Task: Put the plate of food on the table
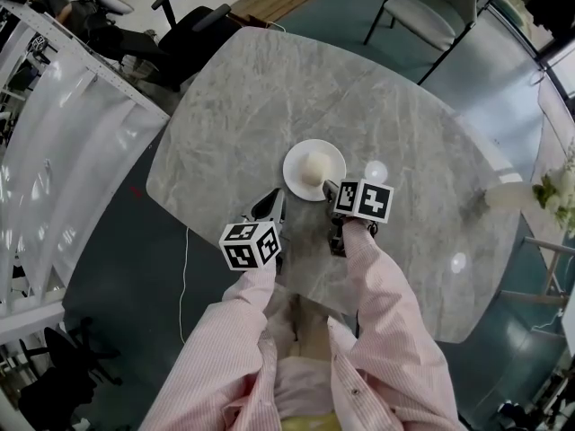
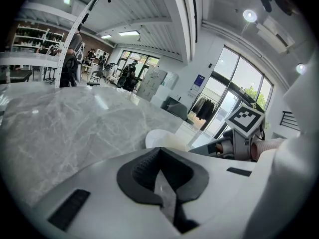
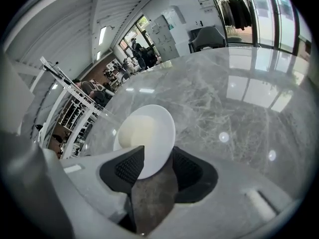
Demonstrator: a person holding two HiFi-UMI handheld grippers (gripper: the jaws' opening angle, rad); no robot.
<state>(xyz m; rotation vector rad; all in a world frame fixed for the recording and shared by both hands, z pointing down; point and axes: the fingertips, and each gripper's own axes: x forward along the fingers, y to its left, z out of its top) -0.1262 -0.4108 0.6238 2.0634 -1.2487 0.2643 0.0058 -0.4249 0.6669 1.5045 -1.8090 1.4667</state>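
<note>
My right gripper's [image 3: 154, 159] jaws stand wide open, with the near rim of the white plate [image 3: 167, 133] between them but neither pad pressing on it. I judge that gap is there so the plate sits under its own weight, flat on the grey marble tabletop [image 1: 269, 88], the pale rounded lump of food [image 3: 135, 131] at its middle. That looks like the placing done and only a clean back-out left. My left gripper [image 2: 159, 151] has its jaws together on nothing, parked just beside the plate's near-left edge, out of the way. Both pink-striped sleeves reach forward, the right gripper tipped steeply down at the plate, the left aimed shallower.
</note>
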